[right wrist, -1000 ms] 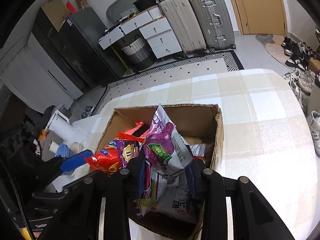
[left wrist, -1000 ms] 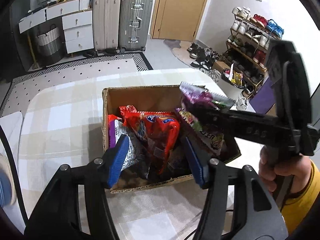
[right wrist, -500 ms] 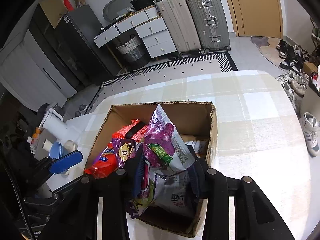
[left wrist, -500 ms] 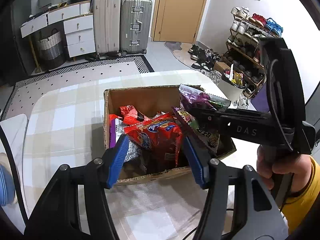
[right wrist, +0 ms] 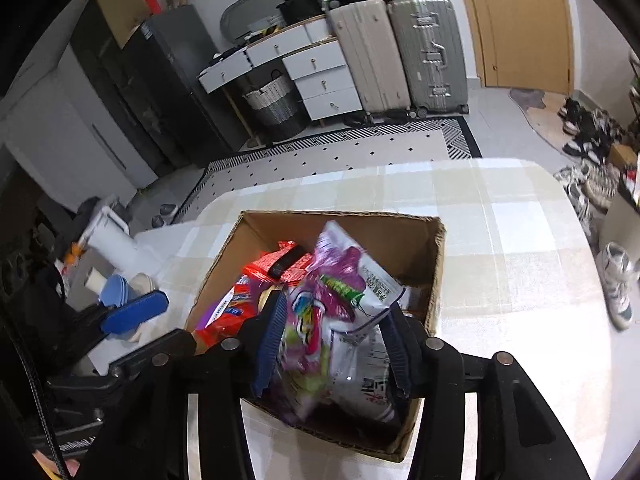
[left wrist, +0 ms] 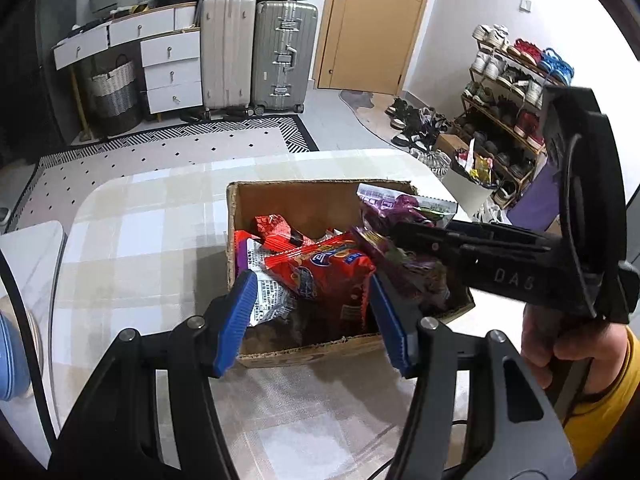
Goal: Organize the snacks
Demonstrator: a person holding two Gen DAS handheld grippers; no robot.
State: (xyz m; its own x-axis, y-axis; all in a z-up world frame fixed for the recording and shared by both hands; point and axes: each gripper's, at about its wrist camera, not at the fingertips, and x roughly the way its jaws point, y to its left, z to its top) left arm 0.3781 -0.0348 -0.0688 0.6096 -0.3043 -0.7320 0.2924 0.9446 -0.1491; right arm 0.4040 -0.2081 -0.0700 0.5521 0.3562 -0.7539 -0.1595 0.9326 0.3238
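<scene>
A cardboard box (left wrist: 304, 204) sits on a checked table (left wrist: 132, 248), open at the top and filled with snack packets. The left gripper (left wrist: 312, 316) hangs over the near edge of the box with its blue pads (left wrist: 236, 316) spread wide; a red bag (left wrist: 328, 276) lies between them at the top of the pile, and whether either pad touches it cannot be told, so the gripper reads as released. Beside the red bag, against the left wall of the box, lies a silver-and-purple packet (left wrist: 262, 280). The right gripper (right wrist: 332, 344) is clenched on a purple bag (right wrist: 340, 308), its pads pressing the bag's sides, with the bag standing upright above the right half of the box. In the left wrist view the same gripper reaches in from the right, a hand (left wrist: 568, 344) on its handle, the purple bag's top sticking out past its fingers. Beyond the table stand two suitcases (left wrist: 256, 52), a white drawer unit (left wrist: 172, 68), a door (left wrist: 372, 24) and a shoe rack (left wrist: 508, 96).
</scene>
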